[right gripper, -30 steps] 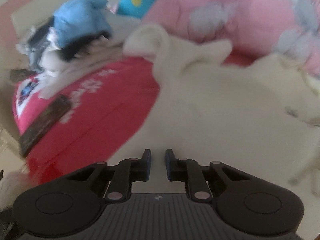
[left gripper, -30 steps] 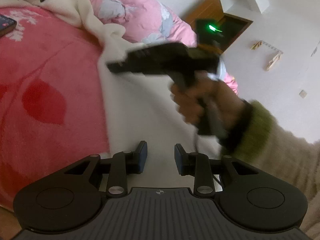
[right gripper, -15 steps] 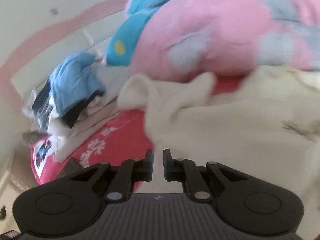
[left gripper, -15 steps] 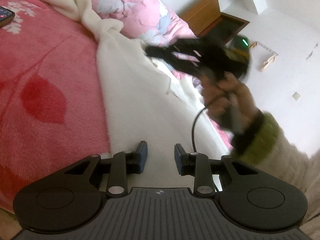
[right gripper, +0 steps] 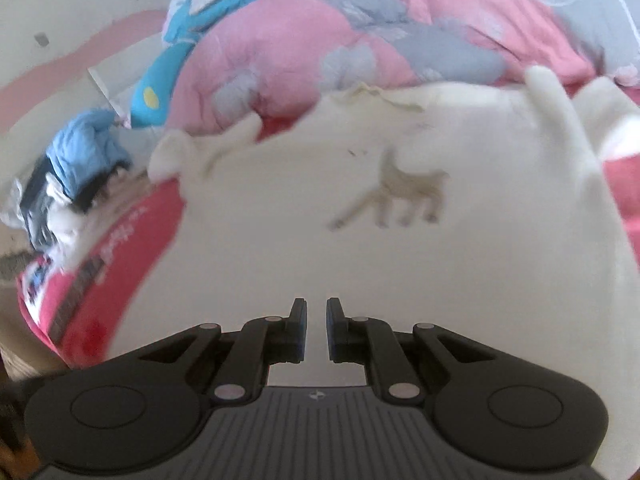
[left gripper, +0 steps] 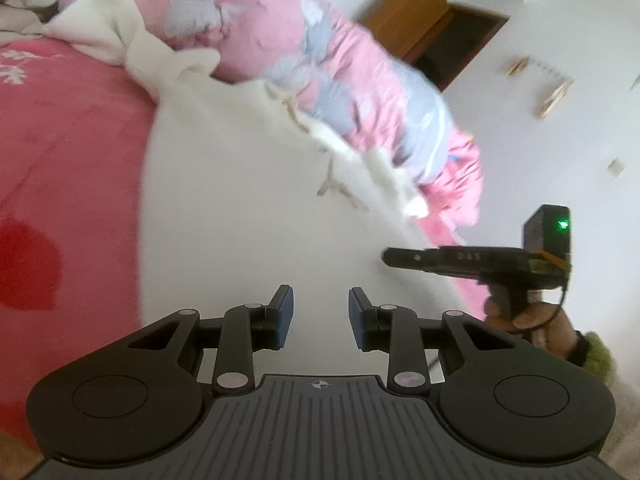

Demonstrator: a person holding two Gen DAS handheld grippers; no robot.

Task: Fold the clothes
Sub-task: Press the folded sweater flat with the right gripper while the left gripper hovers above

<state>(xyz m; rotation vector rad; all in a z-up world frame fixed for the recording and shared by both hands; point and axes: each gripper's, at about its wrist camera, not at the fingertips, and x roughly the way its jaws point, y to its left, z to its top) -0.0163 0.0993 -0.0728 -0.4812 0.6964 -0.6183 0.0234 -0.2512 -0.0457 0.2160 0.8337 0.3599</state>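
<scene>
Two tools, cream garment (left gripper: pixel 240 200) just ahead

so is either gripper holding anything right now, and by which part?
Nothing is held. Left gripper is open over the white garment; right gripper has a narrow empty gap.

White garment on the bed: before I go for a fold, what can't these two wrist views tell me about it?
- White garment: near hem hidden under the left hand-held gripper body, left wrist view.
- Its sleeve is smeared by motion blur, right wrist view; lie unclear.
- Cat print: blurred, details unreadable.
- Right hand-held gripper: narrow gap; whether it pinches cloth cannot be told.
- Clothes pile: blurred, items indistinct.
</scene>
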